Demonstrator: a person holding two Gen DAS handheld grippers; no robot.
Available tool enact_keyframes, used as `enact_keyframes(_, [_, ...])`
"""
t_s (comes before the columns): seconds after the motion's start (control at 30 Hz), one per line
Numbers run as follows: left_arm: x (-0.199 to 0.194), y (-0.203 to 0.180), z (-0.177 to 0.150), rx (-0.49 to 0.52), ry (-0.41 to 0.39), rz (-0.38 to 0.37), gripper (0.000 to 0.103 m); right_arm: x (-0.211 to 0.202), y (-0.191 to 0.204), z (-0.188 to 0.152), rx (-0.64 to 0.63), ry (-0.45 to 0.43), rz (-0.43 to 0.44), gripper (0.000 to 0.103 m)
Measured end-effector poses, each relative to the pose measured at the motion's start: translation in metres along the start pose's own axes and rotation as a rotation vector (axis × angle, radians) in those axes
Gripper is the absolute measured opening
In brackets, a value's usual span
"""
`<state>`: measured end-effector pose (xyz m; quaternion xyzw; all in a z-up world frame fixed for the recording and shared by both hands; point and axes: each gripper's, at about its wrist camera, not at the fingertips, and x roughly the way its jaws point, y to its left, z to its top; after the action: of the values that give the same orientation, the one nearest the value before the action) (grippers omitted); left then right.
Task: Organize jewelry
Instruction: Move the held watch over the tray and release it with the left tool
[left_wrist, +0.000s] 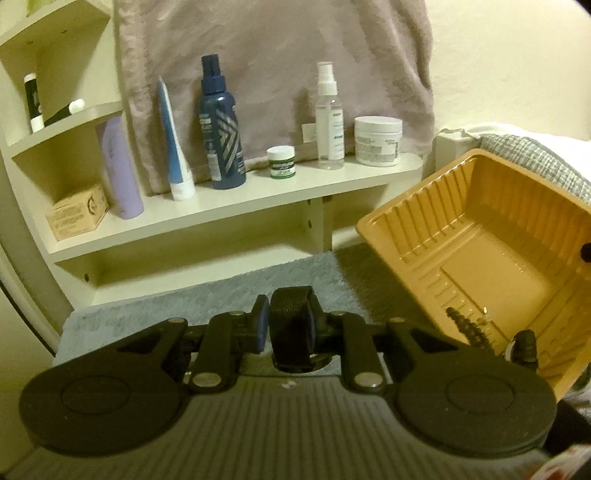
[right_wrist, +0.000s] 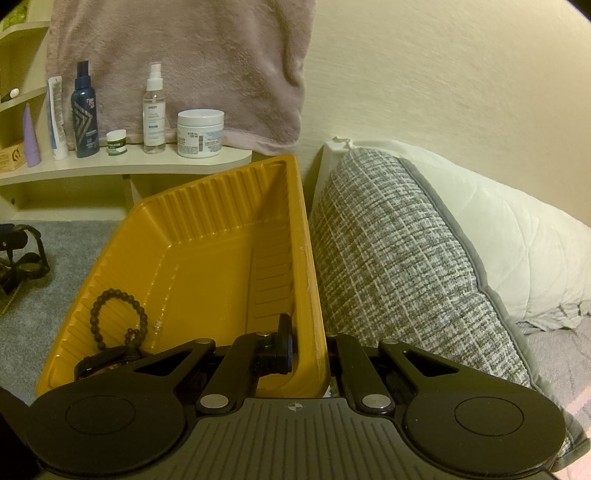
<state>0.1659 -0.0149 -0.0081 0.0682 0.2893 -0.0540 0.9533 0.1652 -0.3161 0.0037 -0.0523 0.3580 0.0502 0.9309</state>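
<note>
Through the left wrist camera, we are looking along the left gripper (left_wrist: 287, 325), and its jaws are pinching a black woven strap band (left_wrist: 290, 326), standing only narrowly apart around it. We are holding it above a grey fuzzy blanket (left_wrist: 207, 295). To the right, the orange plastic tray (left_wrist: 491, 236) is hanging tilted, its open side facing us, with a string of dark beads (left_wrist: 467, 325) lying against its lower wall. Behind, we are seeing a cream shelf (left_wrist: 221, 210) carrying a dark blue spray bottle (left_wrist: 221, 129), a clear spray bottle (left_wrist: 328, 118), a white jar (left_wrist: 377, 140) and a small green-labelled jar (left_wrist: 281, 162), all in front of a hanging pinkish towel (left_wrist: 277, 55).

Switching to the right wrist camera, we are seeing the right gripper (right_wrist: 310, 354) clamped fully closed on the tray's (right_wrist: 229, 236) right-hand rim: one finger is sitting inside the tray, the other outside the wall. The tray is tipped up, leaning just beside a grey woven pillow (right_wrist: 399, 266). Inside, a dark beaded bracelet (right_wrist: 118, 317) is resting in the lower left corner, with another dark piece below it that we cannot make out. At the far left edge, part of the left gripper (right_wrist: 22, 254) is showing over the blanket (right_wrist: 44, 314).
</note>
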Motion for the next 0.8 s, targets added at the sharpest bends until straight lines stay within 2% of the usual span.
enact_keyframes(0.47, [-0.011,-0.02,0.02,0.005,-0.033,-0.077,0.018,0.0,0.001,0.002,-0.002,-0.003,0.001,0.004])
enact_keyframes(0.8, [-0.02,-0.055,0.044,0.008,-0.075,-0.218,0.018,-0.001,0.003,0.004,-0.005,-0.006,0.003,0.004])
